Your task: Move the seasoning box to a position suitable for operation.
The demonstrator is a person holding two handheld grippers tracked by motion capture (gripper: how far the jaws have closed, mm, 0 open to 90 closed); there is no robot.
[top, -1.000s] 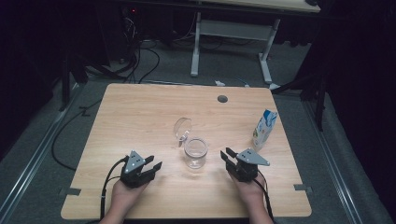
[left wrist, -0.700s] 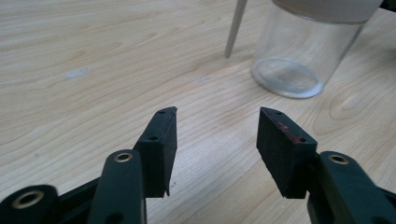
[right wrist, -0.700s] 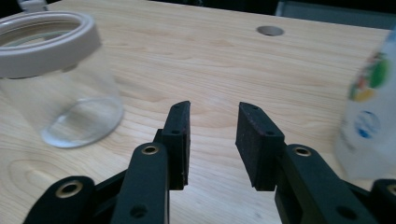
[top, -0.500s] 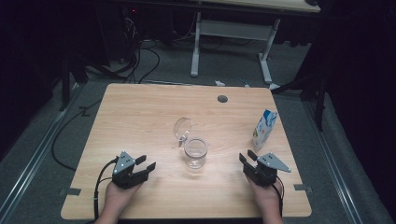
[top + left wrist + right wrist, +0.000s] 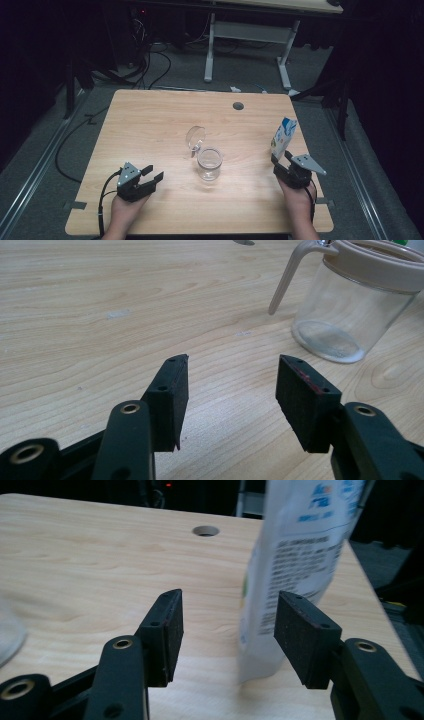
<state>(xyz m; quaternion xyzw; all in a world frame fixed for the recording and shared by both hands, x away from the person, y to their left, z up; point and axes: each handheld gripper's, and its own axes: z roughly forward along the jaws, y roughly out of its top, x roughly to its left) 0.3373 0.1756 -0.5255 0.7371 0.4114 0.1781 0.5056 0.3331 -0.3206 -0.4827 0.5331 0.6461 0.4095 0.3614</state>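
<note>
Right gripper (image 5: 281,163) sits near the right edge of the wooden tabletop (image 5: 150,125), toward the near right corner, aimed at the standing pouch (image 5: 283,137). Its jaws have just been opening and now stand wide, pads bare, nothing pressed between them. In the right gripper view the pouch (image 5: 295,560) stands upright just beyond the jaw tips, white with blue print and blocks of small text, its foot on the wood ahead of the right-hand jaw; the picture is blurred there, so whether a pad brushes it I cannot tell. From above, the pouch stands close to the right edge, about midway along it.

Left gripper (image 5: 150,176) lies near the front edge, toward the near left corner, held in the person's hand, pointing to the middle of the table. Jaws spread wide, having widened a little over the last moment, nothing between them but bare wood.

Glass jar (image 5: 209,163) stands around the centre of the tabletop, its hinged lid (image 5: 195,137) swung open behind it. In the left gripper view the jar (image 5: 350,305) is ahead and to the right of the jaws, well apart, with a beige collar and thin handle.

Round cable hole (image 5: 238,106) near the far edge.
</note>
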